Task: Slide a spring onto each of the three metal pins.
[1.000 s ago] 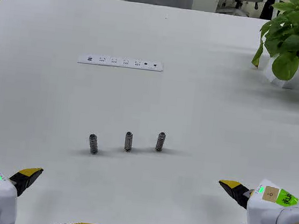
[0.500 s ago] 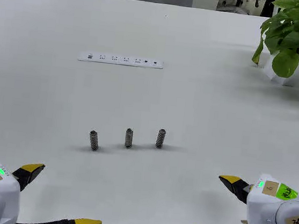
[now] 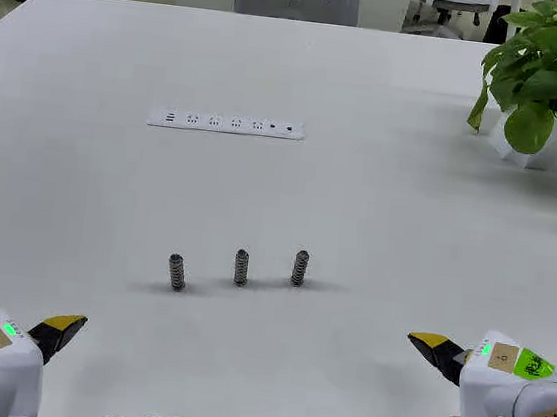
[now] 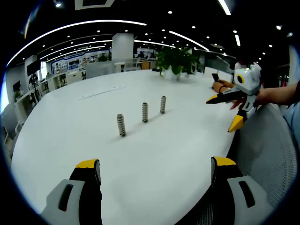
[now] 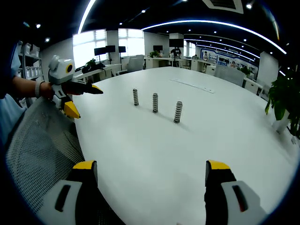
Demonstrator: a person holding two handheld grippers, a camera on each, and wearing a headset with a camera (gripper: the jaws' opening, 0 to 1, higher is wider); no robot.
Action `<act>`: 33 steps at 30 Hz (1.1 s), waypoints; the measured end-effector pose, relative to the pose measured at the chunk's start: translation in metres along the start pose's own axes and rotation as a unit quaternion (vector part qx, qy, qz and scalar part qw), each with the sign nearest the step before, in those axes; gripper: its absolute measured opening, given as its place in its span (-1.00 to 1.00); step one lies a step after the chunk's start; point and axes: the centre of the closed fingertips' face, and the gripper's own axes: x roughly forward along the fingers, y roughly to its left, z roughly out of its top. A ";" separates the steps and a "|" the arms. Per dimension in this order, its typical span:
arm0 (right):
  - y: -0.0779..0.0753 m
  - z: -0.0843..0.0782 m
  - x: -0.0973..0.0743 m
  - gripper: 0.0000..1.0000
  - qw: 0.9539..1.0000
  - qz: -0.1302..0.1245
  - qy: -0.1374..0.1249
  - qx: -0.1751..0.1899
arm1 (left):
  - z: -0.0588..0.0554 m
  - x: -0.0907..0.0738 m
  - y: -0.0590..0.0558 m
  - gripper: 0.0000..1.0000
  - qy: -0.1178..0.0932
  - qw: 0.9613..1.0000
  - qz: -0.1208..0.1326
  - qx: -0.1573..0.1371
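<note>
While both are held low at the near edge of the tabletop [image 3: 379, 210], the left tool [image 3: 110, 376] and the right tool [image 3: 388, 392] are seen with their yellow-tipped jaws spread wide apart, clamped on nothing. Ahead of them, well apart from both, three springs [image 3: 241, 267] are stood upright in a short, slightly slanted row on the white surface. Farther back a white power strip [image 3: 226, 123] is laid flat, and a potted plant [image 3: 551, 69] is set at the far right.
</note>
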 end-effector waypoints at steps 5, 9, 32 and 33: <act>0.000 0.002 -0.001 0.94 1.000 0.000 -0.002 0.000 | 0.001 0.000 0.000 1.00 -0.001 1.000 0.001 0.001; 0.000 0.002 -0.002 0.95 1.000 -0.002 -0.003 0.000 | 0.001 0.000 0.000 1.00 -0.003 1.000 0.002 0.001; -0.010 0.011 -0.005 0.98 0.999 -0.020 -0.027 0.012 | 0.008 -0.004 0.009 1.00 -0.026 0.999 0.020 -0.020; -0.010 0.011 -0.005 0.98 0.999 -0.020 -0.027 0.013 | 0.010 -0.004 0.009 1.00 -0.027 0.999 0.021 -0.021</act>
